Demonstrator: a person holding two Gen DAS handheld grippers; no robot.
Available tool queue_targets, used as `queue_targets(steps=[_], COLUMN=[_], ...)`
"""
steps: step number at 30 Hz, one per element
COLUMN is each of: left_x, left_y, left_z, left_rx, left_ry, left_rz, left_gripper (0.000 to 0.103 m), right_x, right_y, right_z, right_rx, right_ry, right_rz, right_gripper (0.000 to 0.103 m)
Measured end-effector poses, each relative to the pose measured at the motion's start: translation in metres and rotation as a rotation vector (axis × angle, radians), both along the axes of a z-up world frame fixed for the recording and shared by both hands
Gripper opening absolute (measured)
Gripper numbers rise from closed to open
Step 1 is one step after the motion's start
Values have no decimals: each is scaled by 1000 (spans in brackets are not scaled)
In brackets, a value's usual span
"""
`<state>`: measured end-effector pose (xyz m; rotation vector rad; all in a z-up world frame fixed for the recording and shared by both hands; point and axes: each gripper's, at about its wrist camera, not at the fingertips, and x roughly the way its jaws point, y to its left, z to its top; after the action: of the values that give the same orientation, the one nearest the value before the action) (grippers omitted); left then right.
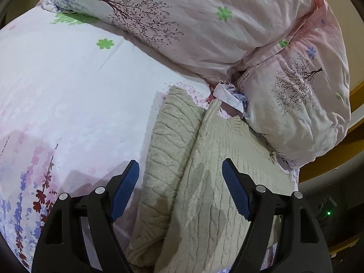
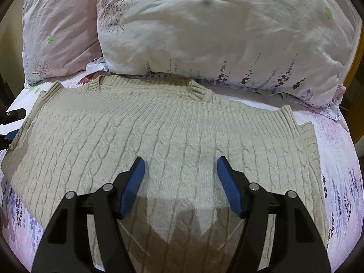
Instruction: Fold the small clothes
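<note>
Bedsheet (image 1: 68, 104), white with pink and purple floral print, covers the mattress in both wrist views. Left wrist view, going left to right: bare sheet on the left, then the left gripper (image 1: 180, 175) low in frame, jaws spread wide, nothing between the blue pads (image 1: 124, 191). Under and ahead of it lies the cream cable-knit sweater (image 1: 204, 182), flat on the sheet, with one side panel folded alongside the body so a seam-like crease runs away from the camera. Its far end touches the quilt (image 1: 227, 22), a bulky floral bundle piled at the head of the bed and wrapping around to the right edge. Wooden bed frame (image 1: 357, 100) shows at far right.

Right wrist view: a pillow or quilt fold (image 2: 59, 34) at upper left, the big quilt bundle across the top. Sweater (image 2: 159, 122) spans nearly the full width, spread flat, ribbed collar toward the quilt. Right gripper (image 2: 180, 173) hovers over the sweater's middle, jaws wide apart, gripping nothing; can't tell if the tips touch the knit.
</note>
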<state>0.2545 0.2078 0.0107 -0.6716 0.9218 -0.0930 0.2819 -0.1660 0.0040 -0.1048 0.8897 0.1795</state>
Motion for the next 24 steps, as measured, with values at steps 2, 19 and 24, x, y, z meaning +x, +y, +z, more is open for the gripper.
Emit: queue_targets(steps=[2, 19, 24], left_x=[3, 9, 14], left_y=[-2, -19, -46], left_z=[-1, 14, 44], left_rx=[-9, -125, -101], left_ry=[2, -20, -98], left_rz=[-6, -43, -106], left_gripper=[73, 18, 16], right_x=[0, -1, -3], right_y=[1, 2, 0], right_z=[0, 0, 0], right_rx=[0, 6, 10], right_ry=[-1, 0, -2], right_rz=[2, 9, 17], right_gripper=[66, 67, 67])
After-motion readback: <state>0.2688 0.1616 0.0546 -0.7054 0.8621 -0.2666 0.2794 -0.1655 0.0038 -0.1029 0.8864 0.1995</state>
